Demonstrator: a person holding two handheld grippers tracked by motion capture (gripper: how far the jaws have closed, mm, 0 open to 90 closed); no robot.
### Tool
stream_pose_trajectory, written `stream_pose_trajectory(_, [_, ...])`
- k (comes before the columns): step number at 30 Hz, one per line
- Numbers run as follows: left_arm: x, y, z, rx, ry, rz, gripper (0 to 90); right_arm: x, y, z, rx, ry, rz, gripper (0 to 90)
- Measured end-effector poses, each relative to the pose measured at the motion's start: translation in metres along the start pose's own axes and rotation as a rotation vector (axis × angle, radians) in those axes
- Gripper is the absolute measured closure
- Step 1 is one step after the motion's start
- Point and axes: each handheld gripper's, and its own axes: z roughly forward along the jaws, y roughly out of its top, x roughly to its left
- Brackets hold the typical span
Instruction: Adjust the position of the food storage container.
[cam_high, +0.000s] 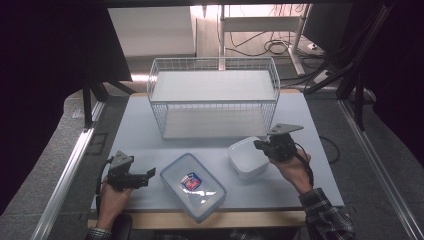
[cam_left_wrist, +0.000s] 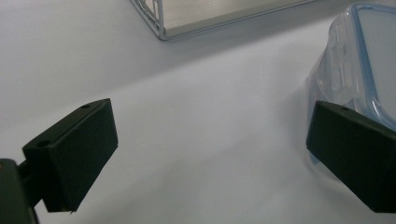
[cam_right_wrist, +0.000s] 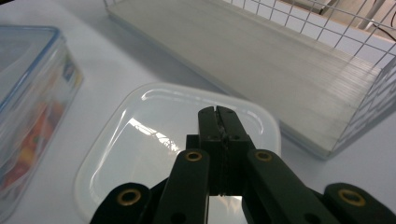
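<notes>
- Jaws first, from the high view: the left gripper (cam_high: 145, 176) sat spread wide on the table (cam_high: 140, 135), just left of the blue-rimmed box (cam_high: 193, 186). The right gripper (cam_high: 261, 145) hung over the white tub (cam_high: 247, 158), with the wire basket (cam_high: 213, 96) behind both.
- Left gripper view: both jaws stood far apart with nothing between them, the blue-rimmed box (cam_left_wrist: 359, 56) right beside the right-hand jaw.
- Right gripper view: jaws were pressed together with nothing in them, tip over the tub's lid (cam_right_wrist: 154, 135). Couldn't tell if it was touching.
- What I'd worry about: pushing down with the jaws pinched like that could skid the tub or dent the lid, and the left one could nudge the box sideways if it swung in.
</notes>
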Motion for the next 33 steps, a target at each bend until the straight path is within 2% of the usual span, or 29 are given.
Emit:
stream_pose_trajectory(2, [0.000,0.000,0.001,0.014,0.008,0.013,2.3,-0.004,0.009,0.014,0.015,-0.013,0.001,89.2])
stream_pose_trajectory(4, [0.000,0.000,0.001,0.018,0.011,0.016,2.4,-0.006,0.011,0.019,0.020,-0.022,-0.001,89.2])
stream_pose_trajectory(7, [-0.001,-0.001,0.002,0.030,0.017,0.026,2.9,-0.017,0.021,0.038,0.041,-0.036,0.010,89.1])
stream_pose_trajectory(11, [-0.003,-0.001,0.003,0.033,0.041,0.050,3.4,-0.024,0.024,0.048,0.055,-0.044,0.019,89.1])
stream_pose_trajectory(17, [-0.002,-0.001,0.002,0.027,0.039,0.043,3.6,-0.030,0.022,0.062,0.097,-0.031,0.018,89.1])
stream_pose_trajectory(22, [-0.002,-0.001,0.003,0.031,0.038,0.049,3.8,-0.030,0.019,0.056,0.102,-0.034,0.032,89.2])
stream_pose_trajectory(28, [-0.004,-0.001,0.003,0.035,0.039,0.059,4.1,-0.029,0.007,0.040,0.099,-0.035,0.036,89.2])
stream_pose_trajectory(30, [-0.004,-0.001,0.003,0.034,0.036,0.057,4.4,-0.027,0.000,0.029,0.108,-0.035,0.043,89.2])
stream_pose_trajectory(33, [-0.004,0.000,0.003,0.038,0.036,0.056,4.6,-0.026,-0.003,0.025,0.110,-0.036,0.043,89.1])
